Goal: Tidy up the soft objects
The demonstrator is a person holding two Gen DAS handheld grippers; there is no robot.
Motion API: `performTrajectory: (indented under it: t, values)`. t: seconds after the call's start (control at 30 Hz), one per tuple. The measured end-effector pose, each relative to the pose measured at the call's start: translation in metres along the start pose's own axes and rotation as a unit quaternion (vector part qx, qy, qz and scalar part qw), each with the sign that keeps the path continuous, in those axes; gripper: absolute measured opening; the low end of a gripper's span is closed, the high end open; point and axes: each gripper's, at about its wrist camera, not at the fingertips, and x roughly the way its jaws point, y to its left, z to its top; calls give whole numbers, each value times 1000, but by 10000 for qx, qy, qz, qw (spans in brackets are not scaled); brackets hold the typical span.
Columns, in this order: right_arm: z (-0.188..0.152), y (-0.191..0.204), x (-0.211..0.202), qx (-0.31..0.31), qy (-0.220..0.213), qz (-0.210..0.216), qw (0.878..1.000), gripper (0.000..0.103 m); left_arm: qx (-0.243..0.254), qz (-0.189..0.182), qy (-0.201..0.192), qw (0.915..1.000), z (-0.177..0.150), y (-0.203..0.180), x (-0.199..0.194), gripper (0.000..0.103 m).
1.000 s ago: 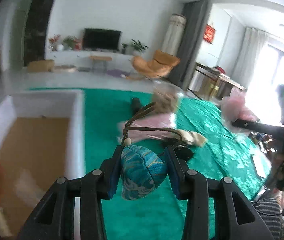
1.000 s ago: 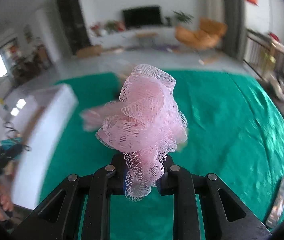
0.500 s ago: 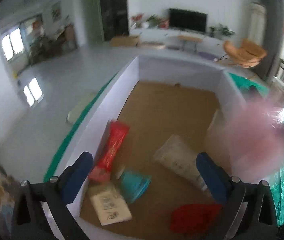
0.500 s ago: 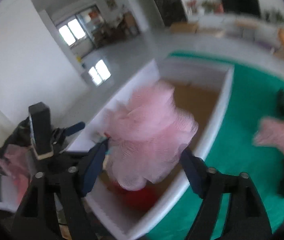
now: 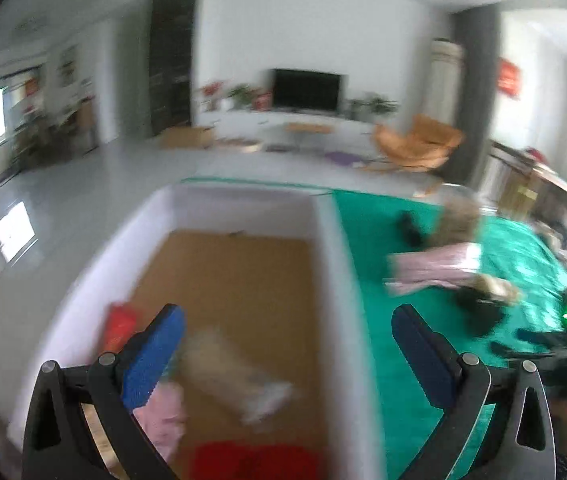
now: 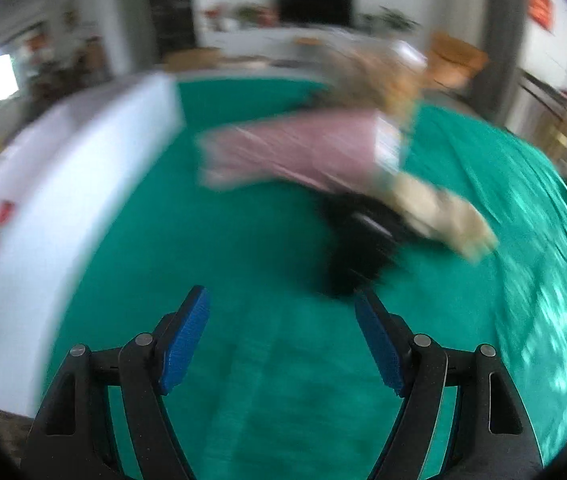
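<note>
My left gripper (image 5: 287, 320) is open and empty above the near right part of the white box (image 5: 335, 264). In the box lie the pink mesh puff (image 5: 161, 416), a red cloth (image 5: 255, 460), a pale packet (image 5: 235, 372) and a red packet (image 5: 119, 326). My right gripper (image 6: 281, 304) is open and empty over the green cloth (image 6: 251, 256). Ahead of it lie a pink pack (image 6: 299, 152), a black soft item (image 6: 355, 240) and a beige item (image 6: 439, 208); both views are blurred. The pile also shows in the left wrist view (image 5: 435, 268).
The white box (image 6: 67, 208) stands left of the right gripper. A furry tan object (image 5: 455, 216) and a black item (image 5: 409, 228) lie further back on the green cloth (image 5: 383, 360). The other gripper's handle (image 5: 543, 348) is at the right.
Both grippers have let go: the blue pouch and the pink puff went into the box. Both jaws have opened. The right gripper swung back right over the green cloth.
</note>
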Motion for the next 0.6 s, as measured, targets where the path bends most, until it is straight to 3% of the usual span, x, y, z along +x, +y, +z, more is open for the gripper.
performTrajectory:
  t: [0.17, 0.27, 0.37, 0.43, 0.6]
  values:
    - [-6, -63, 4, 503, -54, -660, 9965, 78, 600, -972, 205, 9932, 1, -95, 13, 103]
    - [-4, -78, 8, 700, -79, -782, 9944, 78, 793, -1402, 720, 9843, -18, -143, 51, 103]
    - [-1, -87, 11, 917, -107, -635, 9937, 78, 995, -1376, 1074, 9796, -41, -171, 94, 103]
    - [0, -89, 13, 988, -65, -599, 9933, 79, 1079, -1171, 1292, 9787, -53, -182, 126, 103]
    - [-12, -79, 12, 932, -40, -647, 9935, 82, 897, -868, 1627, 9788, -61, -188, 190, 103]
